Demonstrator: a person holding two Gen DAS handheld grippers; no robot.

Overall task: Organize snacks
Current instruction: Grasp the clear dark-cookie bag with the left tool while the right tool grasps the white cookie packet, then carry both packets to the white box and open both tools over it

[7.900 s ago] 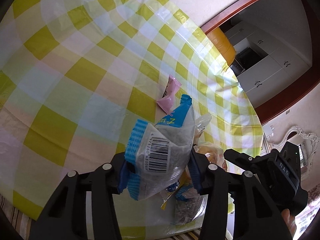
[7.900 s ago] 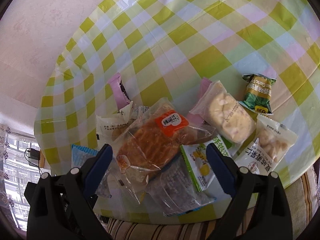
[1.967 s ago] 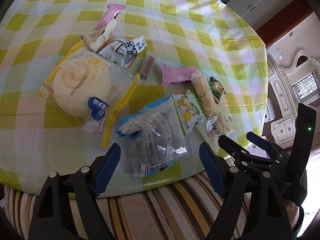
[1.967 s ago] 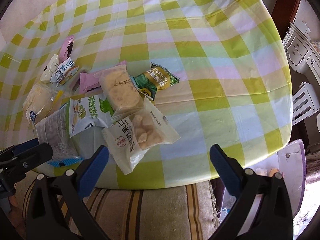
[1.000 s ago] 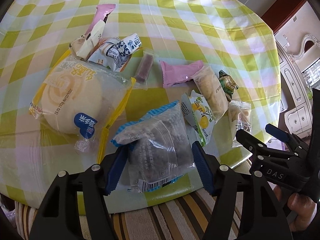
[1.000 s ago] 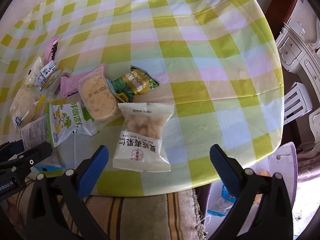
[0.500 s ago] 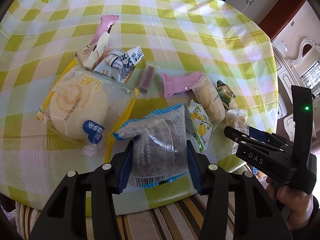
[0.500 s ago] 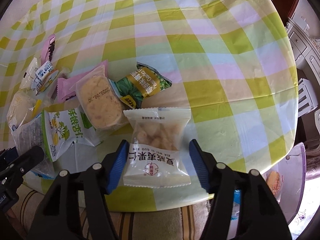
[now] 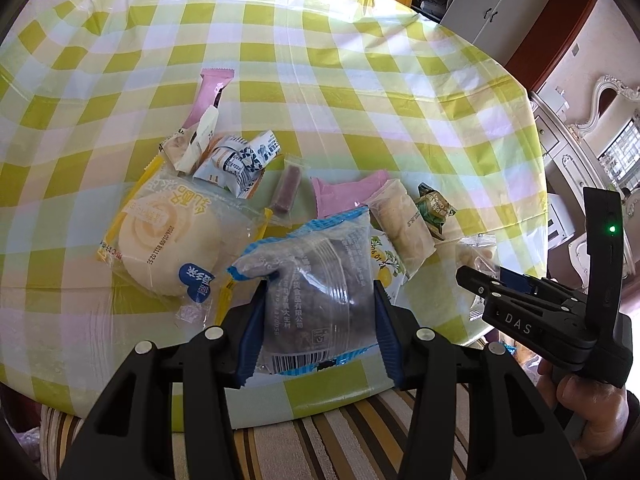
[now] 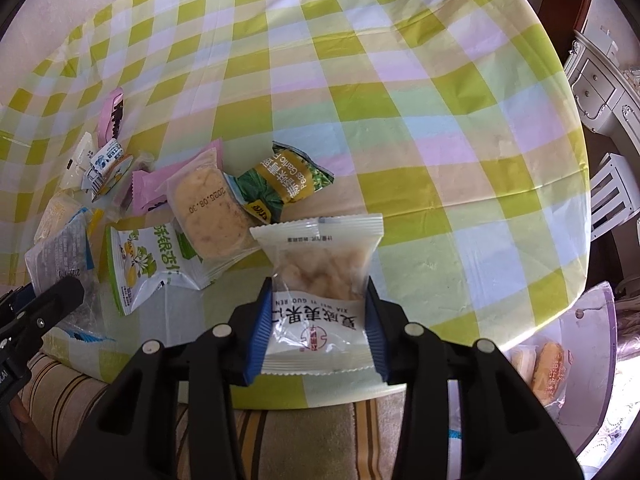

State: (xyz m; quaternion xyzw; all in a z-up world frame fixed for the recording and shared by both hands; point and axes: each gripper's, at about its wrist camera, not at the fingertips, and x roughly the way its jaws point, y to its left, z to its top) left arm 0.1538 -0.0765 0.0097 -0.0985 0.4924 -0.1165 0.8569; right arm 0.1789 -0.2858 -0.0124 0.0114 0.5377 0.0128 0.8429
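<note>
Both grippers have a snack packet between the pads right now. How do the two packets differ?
The blue-edged clear packet of dark cake in the left gripper shows dark contents; the white packet of pale nuggets in the right gripper shows light ones. The blue-edged packet bulges and crumples between the pads; the white one lies flatter, and the right jaws are closing on it. Both sit near the edge of the checked tablecloth, gripped by their sides.

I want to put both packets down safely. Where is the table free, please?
Bare checked cloth lies right of the green pea packet, to the far rim. The far half beyond the pink wrapper is free too. The near-left cluster around the round bun is crowded.
</note>
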